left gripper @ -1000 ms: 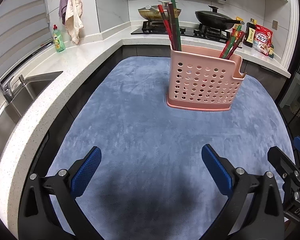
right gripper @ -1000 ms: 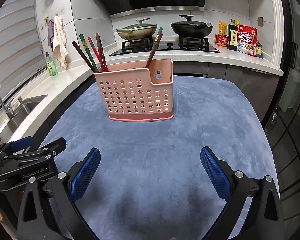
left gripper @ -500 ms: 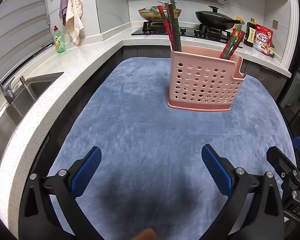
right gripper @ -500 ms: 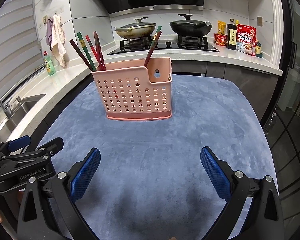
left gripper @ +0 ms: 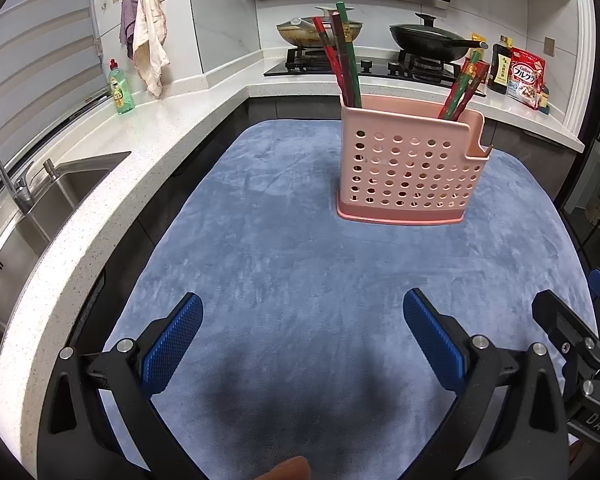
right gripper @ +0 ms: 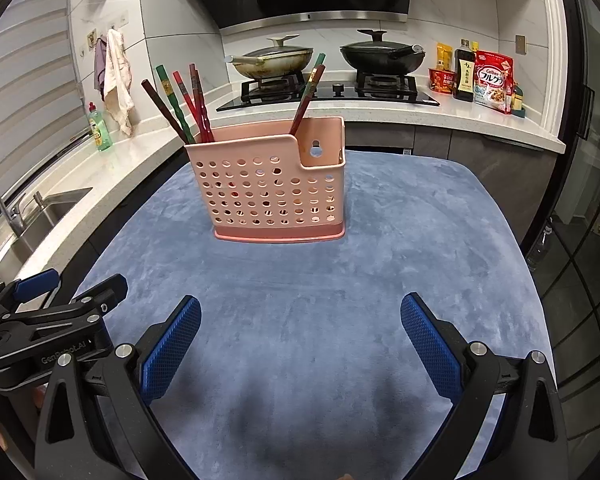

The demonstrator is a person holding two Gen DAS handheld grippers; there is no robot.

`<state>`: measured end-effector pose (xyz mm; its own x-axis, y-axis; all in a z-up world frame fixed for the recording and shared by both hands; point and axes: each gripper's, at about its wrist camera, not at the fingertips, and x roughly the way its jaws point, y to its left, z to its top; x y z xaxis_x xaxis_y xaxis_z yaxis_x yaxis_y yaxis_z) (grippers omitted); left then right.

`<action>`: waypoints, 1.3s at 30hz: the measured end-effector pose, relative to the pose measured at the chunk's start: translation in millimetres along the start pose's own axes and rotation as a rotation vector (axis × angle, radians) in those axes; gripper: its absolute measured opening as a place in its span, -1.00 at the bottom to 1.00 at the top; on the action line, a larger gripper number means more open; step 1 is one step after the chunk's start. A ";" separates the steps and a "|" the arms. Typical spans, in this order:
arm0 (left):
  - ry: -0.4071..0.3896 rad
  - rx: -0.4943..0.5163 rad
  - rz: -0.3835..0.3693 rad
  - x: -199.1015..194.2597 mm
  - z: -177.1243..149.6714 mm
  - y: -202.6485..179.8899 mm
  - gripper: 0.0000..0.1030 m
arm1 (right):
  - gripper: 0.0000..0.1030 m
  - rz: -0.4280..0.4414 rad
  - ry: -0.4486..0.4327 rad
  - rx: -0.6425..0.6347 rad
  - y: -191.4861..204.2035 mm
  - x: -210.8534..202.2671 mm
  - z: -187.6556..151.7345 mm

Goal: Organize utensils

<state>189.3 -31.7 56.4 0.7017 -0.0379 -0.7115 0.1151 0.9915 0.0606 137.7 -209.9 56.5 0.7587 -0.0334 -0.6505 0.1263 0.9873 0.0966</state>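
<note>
A pink plastic basket (right gripper: pixel 274 184) with round holes stands upright near the middle of a table covered by a blue cloth (right gripper: pixel 340 292). Chopsticks stand inside it: a bunch (right gripper: pixel 184 104) leaning out of the left end and a smaller bunch (right gripper: pixel 308 94) toward the right end, where the front wall steps down. No loose utensil shows on the cloth in either view, so the sorting looks finished or close to it; that is a judgement from what lies in sight. The left gripper (left gripper: pixel 302 344) and the right gripper (right gripper: pixel 300 344) hover side by side over the near part of the cloth, each with its blue-padded fingers spread wide and holding nothing. If anything remains, the next move would call for finding a utensil outside these views. The cloth is bare between the grippers and the basket, giving free room forward. A white counter (left gripper: pixel 112 184) with a sink (left gripper: pixel 56 200) borders the left side; the table's right edge drops off near a dark glass wall.
</note>
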 end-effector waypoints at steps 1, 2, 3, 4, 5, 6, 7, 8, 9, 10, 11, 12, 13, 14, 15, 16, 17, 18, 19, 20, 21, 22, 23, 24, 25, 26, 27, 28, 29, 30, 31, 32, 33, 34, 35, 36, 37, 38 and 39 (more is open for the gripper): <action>0.001 0.003 0.002 0.1 0.0 -0.2 0.86 | 0.87 0.000 0.000 0.001 0.1 -0.1 -0.1; 0.000 0.005 0.006 0.0 0.0 -0.4 0.86 | 0.87 0.002 0.000 0.001 0.2 -0.2 -0.2; 0.001 0.006 0.008 0.1 0.0 -0.6 0.86 | 0.87 0.002 0.000 0.001 0.2 -0.1 -0.2; 0.003 0.004 0.009 0.4 0.0 -0.5 0.86 | 0.87 0.001 0.000 0.000 0.3 -0.1 -0.2; 0.004 0.001 0.008 0.7 0.2 0.2 0.86 | 0.87 0.001 0.000 0.000 0.3 0.0 -0.2; 0.006 -0.003 0.008 1.1 0.4 0.9 0.86 | 0.87 0.002 0.001 0.000 0.2 0.1 -0.2; 0.009 -0.005 0.010 1.6 0.6 1.2 0.86 | 0.87 0.002 0.002 0.000 0.5 0.0 -0.1; 0.011 -0.006 0.011 2.0 0.9 1.4 0.86 | 0.87 0.002 0.003 0.000 0.6 0.2 -0.2; 0.013 -0.006 0.012 2.2 0.5 1.4 0.86 | 0.87 0.000 0.002 0.000 0.2 0.1 0.0; 0.015 -0.005 0.014 2.8 0.5 1.5 0.86 | 0.87 0.000 0.002 0.000 0.8 0.3 -0.3; 0.016 -0.005 0.016 3.4 0.5 1.6 0.86 | 0.87 -0.001 0.002 0.000 0.7 0.6 -0.4; 0.018 -0.004 0.017 4.2 0.7 1.6 0.86 | 0.87 -0.002 0.002 0.000 0.5 0.8 -0.3; 0.019 -0.003 0.016 4.6 0.8 1.2 0.86 | 0.87 -0.002 0.002 0.000 -0.1 1.1 -0.3; 0.020 -0.002 0.018 4.9 0.9 1.1 0.86 | 0.87 -0.004 0.002 0.001 -0.6 1.2 -0.3; 0.018 -0.002 0.021 5.0 1.0 0.9 0.86 | 0.87 -0.005 0.003 0.002 -1.0 1.6 -0.4; 0.016 -0.003 0.022 4.9 1.1 0.6 0.86 | 0.87 -0.006 0.004 0.003 -1.6 1.9 -0.4; 0.015 -0.004 0.026 5.1 1.3 0.8 0.86 | 0.87 -0.007 0.004 0.003 -2.1 2.4 -0.3; 0.014 -0.006 0.027 5.3 1.4 1.2 0.86 | 0.87 -0.009 0.005 0.002 -2.7 3.0 -0.4; 0.014 -0.007 0.027 5.4 1.6 1.5 0.86 | 0.87 -0.011 0.006 0.002 -3.2 3.2 -0.5; 0.013 -0.007 0.029 5.7 1.9 1.8 0.86 | 0.87 -0.011 0.007 0.003 -3.7 3.7 -0.6; 0.013 -0.007 0.030 5.9 1.9 1.9 0.86 | 0.87 -0.012 0.007 0.004 -4.3 3.7 -0.7; 0.012 -0.007 0.032 6.2 2.3 2.1 0.86 | 0.87 -0.013 0.008 0.005 -4.9 4.0 -0.7; 0.013 -0.007 0.034 6.6 2.5 2.3 0.86 | 0.87 -0.013 0.009 0.005 -5.4 4.2 -0.7; 0.013 -0.007 0.032 6.9 2.6 2.7 0.86 | 0.87 -0.013 0.009 0.005 -5.6 4.4 -0.8; 0.013 -0.007 0.033 7.0 2.8 2.7 0.86 | 0.87 -0.014 0.009 0.004 -5.5 4.5 -0.6; 0.012 -0.006 0.035 7.4 2.9 2.4 0.86 | 0.87 -0.013 0.009 0.004 -5.6 4.6 -0.6; 0.011 -0.005 0.035 7.6 3.1 2.5 0.86 | 0.87 -0.013 0.009 0.004 -6.1 4.7 -0.6; 0.012 -0.004 0.035 7.9 3.4 2.6 0.86 | 0.87 -0.013 0.009 0.004 -6.0 4.8 -0.6; 0.011 -0.004 0.036 8.2 3.7 2.8 0.86 | 0.87 -0.013 0.010 0.004 -6.5 5.0 -0.6; 0.012 -0.004 0.036 8.4 3.9 3.0 0.86 | 0.87 -0.014 0.009 0.004 -6.0 4.8 -0.6; 0.012 -0.003 0.037 8.4 3.9 2.8 0.86 | 0.87 -0.014 0.010 0.004 -6.0 4.8 -0.5; 0.012 -0.003 0.037 8.6 3.9 2.9 0.86 | 0.87 -0.014 0.009 0.004 -5.9 4.8 -0.5; 0.011 -0.003 0.036 8.6 3.9 3.1 0.86 | 0.87 -0.014 0.009 0.004 -6.0 4.9 -0.5; 0.011 -0.003 0.036 8.9 4.0 3.0 0.86 | 0.87 -0.013 0.010 0.004 -6.0 4.9 -0.4; 0.011 -0.002 0.037 9.0 4.1 2.9 0.86 | 0.87 -0.014 0.009 0.005 -6.6 4.9 -0.5; 0.011 -0.002 0.036 8.8 4.0 2.7 0.86 | 0.87 -0.015 0.009 0.006 -6.6 5.0 -0.5; 0.011 0.000 0.034 9.0 4.6 2.7 0.86 | 0.87 -0.015 0.010 0.006 -7.0 5.8 -0.8; 0.011 0.001 0.036 9.4 4.8 2.8 0.86 | 0.87 -0.015 0.010 0.005 -7.0 5.7 -0.8; 0.011 -0.001 0.034 9.3 4.8 2.9 0.86 | 0.87 -0.018 0.010 0.004 -7.5 5.8 -1.0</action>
<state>199.5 -29.8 53.3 0.6972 -0.0032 -0.7169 0.0910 0.9923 0.0840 140.5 -217.4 51.3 0.7501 -0.0494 -0.6595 0.1420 0.9860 0.0877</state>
